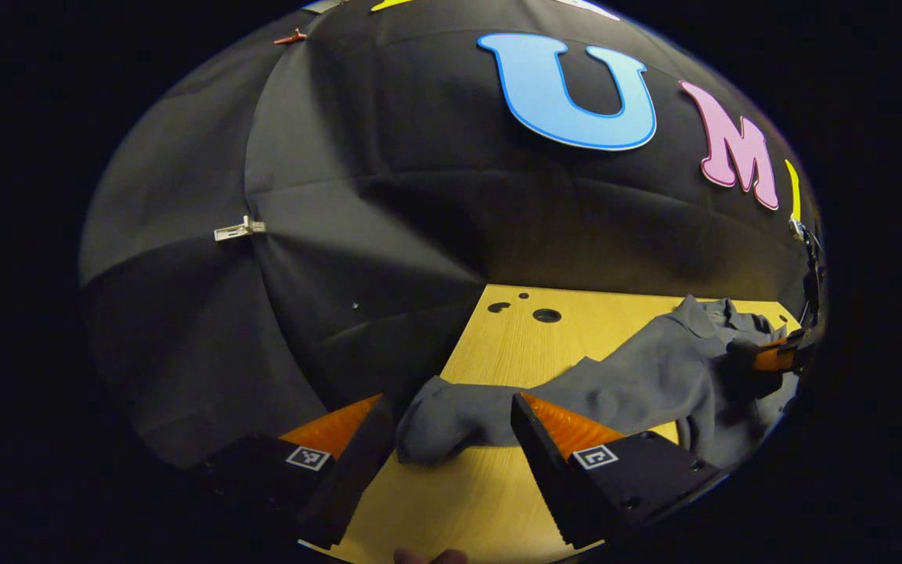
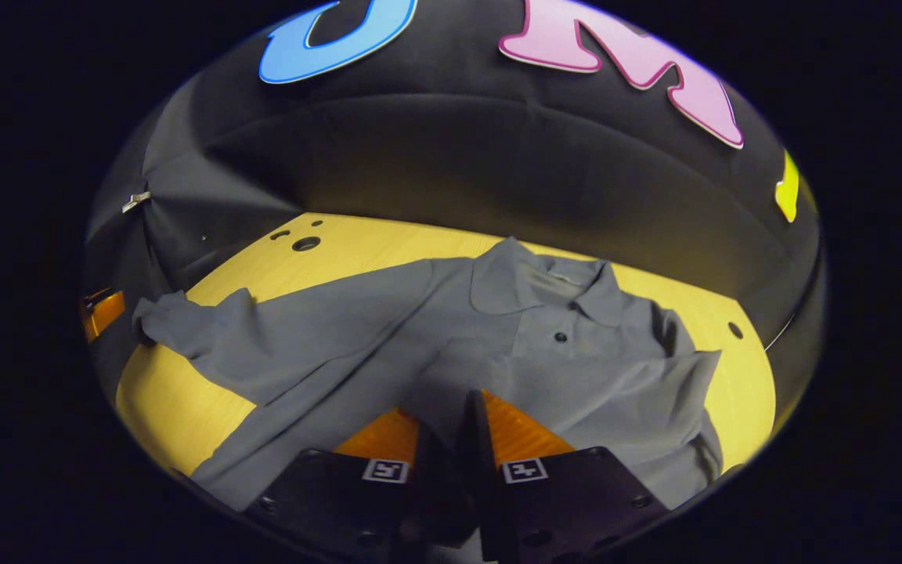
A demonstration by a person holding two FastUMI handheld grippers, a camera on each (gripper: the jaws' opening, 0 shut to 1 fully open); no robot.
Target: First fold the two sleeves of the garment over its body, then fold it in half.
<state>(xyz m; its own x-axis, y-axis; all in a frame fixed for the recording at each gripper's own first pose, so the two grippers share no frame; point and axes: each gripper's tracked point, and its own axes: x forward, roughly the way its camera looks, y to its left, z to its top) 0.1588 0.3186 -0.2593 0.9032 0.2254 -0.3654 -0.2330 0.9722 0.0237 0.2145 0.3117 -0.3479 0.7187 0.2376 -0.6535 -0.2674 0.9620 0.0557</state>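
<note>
A grey collared button-front garment (image 2: 451,337) lies spread on the yellow wooden table (image 2: 177,407). The left gripper (image 1: 451,419) is spread wide, with the rumpled end of one long sleeve (image 1: 451,419) just ahead between its fingers. The right gripper (image 2: 451,415) is clenched nearly together above the shirt body; whether it pinches cloth is unclear.

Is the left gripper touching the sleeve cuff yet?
Apart. In the left gripper view, the left gripper stands open with the sleeve cuff between its fingers, gaps visible either side.
</note>
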